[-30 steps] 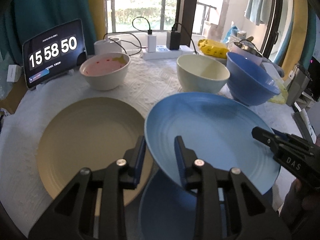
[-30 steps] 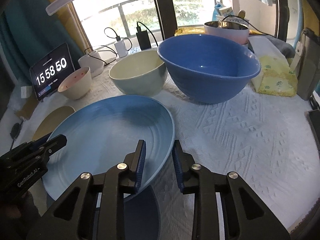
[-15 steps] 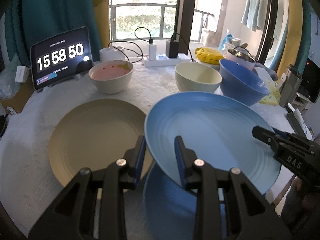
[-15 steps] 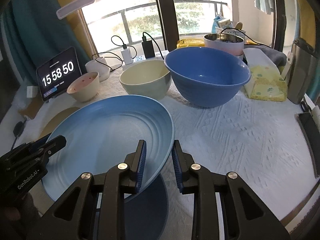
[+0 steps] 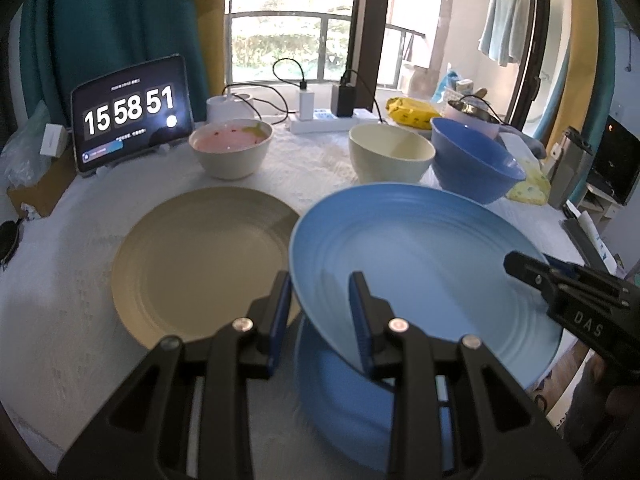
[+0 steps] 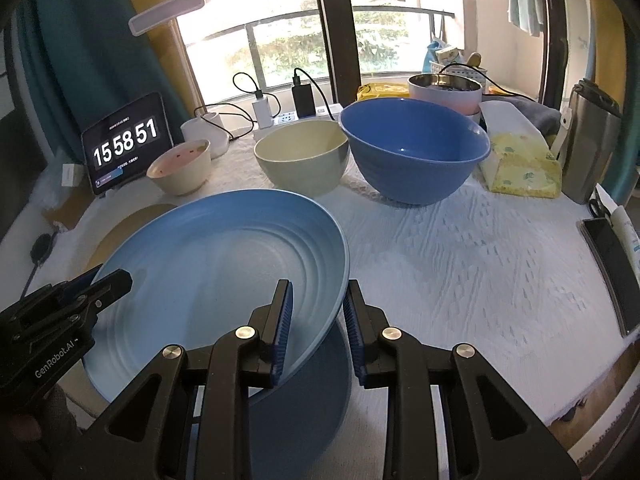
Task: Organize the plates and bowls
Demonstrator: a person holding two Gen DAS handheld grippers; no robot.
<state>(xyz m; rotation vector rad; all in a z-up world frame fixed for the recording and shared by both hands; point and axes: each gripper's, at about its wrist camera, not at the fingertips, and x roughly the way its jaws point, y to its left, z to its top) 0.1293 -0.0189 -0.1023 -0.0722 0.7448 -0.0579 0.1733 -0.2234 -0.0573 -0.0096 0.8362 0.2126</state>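
A: Left wrist view. Left gripper [image 5: 320,312] clamped on near-left rim of light blue plate [image 5: 420,264], one finger under, one on top. Plate held tilted, clear of the white tablecloth [image 5: 72,280].
B: Underneath it?
A: Darker blue plate [image 5: 340,408] lying flat just below, close in front of the gripper. Beige plate [image 5: 200,260] flat to the left, ahead. Beyond: small bowl with pink inside [image 5: 231,152] far left, cream bowl [image 5: 390,156] straight ahead, blue bowl [image 5: 472,160] to its right. Tablet clock [image 5: 130,116] propped at far left.
B: Other gripper visible there?
A: Right gripper [image 5: 516,266] reaching in at right, on the plate's opposite rim.

B: Right wrist view?
A: Right gripper [image 6: 318,312] clamped on right rim of light blue plate [image 6: 220,256]. Darker blue plate [image 6: 304,392] flat beneath. Left gripper [image 6: 114,280] gripping the far-left rim. Blue bowl [image 6: 416,152] ahead, cream bowl [image 6: 300,156] touching its left side, small bowl with pink inside [image 6: 180,166] further left. Beige plate [image 6: 132,220] mostly hidden behind the lifted plate.
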